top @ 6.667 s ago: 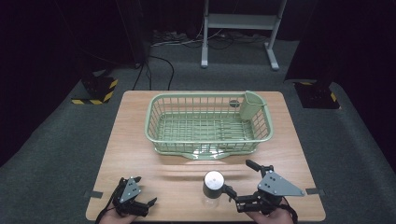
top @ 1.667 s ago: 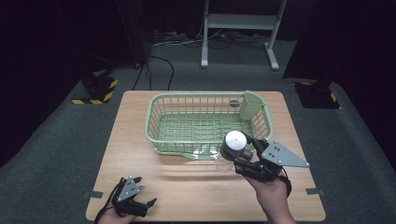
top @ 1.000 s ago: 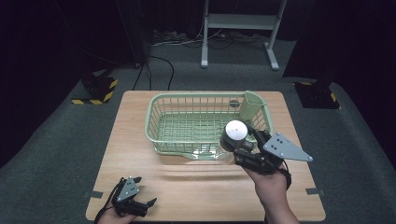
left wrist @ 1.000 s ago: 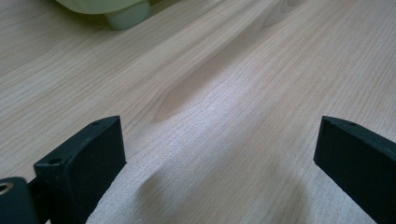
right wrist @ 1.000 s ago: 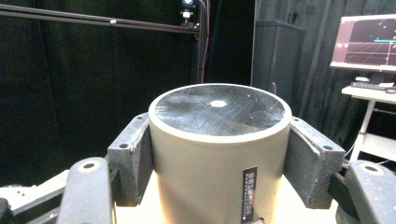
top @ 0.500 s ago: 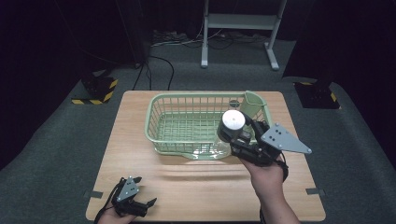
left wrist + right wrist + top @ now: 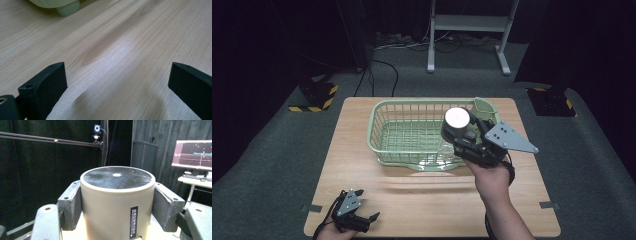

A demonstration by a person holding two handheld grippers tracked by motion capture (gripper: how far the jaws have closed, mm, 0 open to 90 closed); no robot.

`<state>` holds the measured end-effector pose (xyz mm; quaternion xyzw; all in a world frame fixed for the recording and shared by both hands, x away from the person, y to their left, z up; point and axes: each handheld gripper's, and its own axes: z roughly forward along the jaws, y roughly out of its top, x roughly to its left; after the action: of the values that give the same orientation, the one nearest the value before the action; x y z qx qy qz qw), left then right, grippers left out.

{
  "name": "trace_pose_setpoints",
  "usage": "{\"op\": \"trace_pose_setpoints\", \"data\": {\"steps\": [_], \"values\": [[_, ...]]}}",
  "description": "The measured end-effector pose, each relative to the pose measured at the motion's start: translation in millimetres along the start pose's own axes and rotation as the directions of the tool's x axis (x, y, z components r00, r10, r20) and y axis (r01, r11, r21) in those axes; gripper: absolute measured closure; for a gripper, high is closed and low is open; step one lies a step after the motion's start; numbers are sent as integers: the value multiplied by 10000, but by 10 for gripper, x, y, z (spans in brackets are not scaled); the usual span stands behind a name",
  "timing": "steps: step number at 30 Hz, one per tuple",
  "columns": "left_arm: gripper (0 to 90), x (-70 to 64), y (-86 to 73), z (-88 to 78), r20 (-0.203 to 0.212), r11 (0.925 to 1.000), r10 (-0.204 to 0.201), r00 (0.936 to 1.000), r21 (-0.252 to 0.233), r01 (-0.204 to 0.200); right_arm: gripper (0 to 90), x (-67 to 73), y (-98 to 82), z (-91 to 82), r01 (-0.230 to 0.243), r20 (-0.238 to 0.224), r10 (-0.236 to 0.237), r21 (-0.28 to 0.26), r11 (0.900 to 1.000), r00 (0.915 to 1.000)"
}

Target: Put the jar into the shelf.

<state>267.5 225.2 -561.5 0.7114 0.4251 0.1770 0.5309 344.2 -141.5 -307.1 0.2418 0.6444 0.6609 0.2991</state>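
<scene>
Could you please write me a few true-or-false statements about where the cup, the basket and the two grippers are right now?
1. The right gripper is clamped on a grey cylindrical cup. True.
2. The cup stands on the table in front of the basket. False: it is held up over the right part of the green basket.
3. The left gripper has its jaws apart with nothing between them. True.
4. The left gripper hovers above the basket. False: it sits at the near left corner of the table.
5. The basket lies upside down. False: it stands upright, open side up.
</scene>
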Motion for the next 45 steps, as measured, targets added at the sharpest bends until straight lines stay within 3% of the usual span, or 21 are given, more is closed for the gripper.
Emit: {"op": "trace_pose_setpoints", "data": {"steps": [23, 45], "values": [[24, 5, 2, -9, 79, 10000, -59, 10000, 2, 59, 330, -199, -117, 375, -175, 401, 159, 385, 9991, 9991], [25, 13, 4, -32, 166, 9998, -115, 9998, -147, 118, 330, -237, -310, 858, -232, 242, 213, 824, 9963, 9995]]}}
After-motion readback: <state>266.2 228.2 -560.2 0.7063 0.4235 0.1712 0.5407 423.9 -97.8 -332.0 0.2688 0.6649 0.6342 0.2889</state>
